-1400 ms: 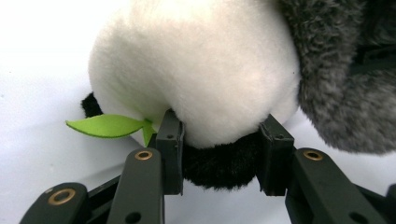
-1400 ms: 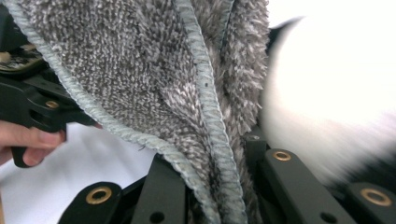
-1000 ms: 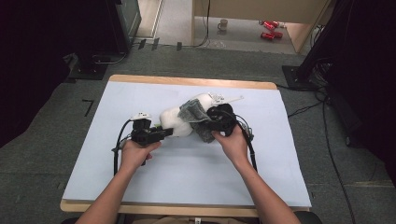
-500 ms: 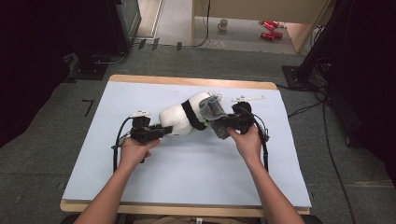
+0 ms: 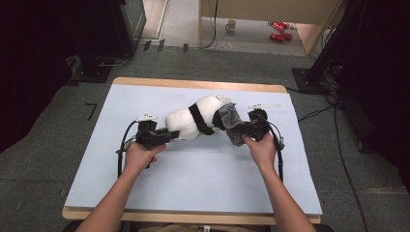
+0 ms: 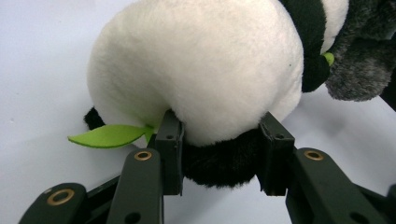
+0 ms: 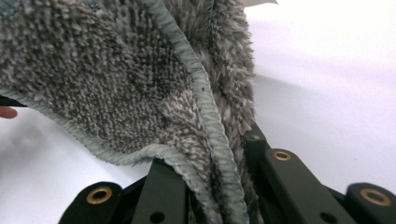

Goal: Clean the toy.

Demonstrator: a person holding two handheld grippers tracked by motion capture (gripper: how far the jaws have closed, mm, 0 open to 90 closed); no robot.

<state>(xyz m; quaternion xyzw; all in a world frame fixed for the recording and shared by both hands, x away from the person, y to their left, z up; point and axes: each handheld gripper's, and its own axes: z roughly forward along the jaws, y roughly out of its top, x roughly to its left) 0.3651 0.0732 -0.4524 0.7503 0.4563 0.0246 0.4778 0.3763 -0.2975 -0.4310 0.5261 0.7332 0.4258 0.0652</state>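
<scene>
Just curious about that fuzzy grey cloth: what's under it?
The grey cloth drapes over one end of the panda toy, so that end is hidden. The right claw pinches the cloth's edge; the left claw grips the toy's other end.

Panda (image 6: 201,79) head hidden behind grey cloth (image 7: 140,79); cloth cut off by top edge in right gripper view; right gripper's (image 7: 212,182) fingertips buried in it.
</scene>
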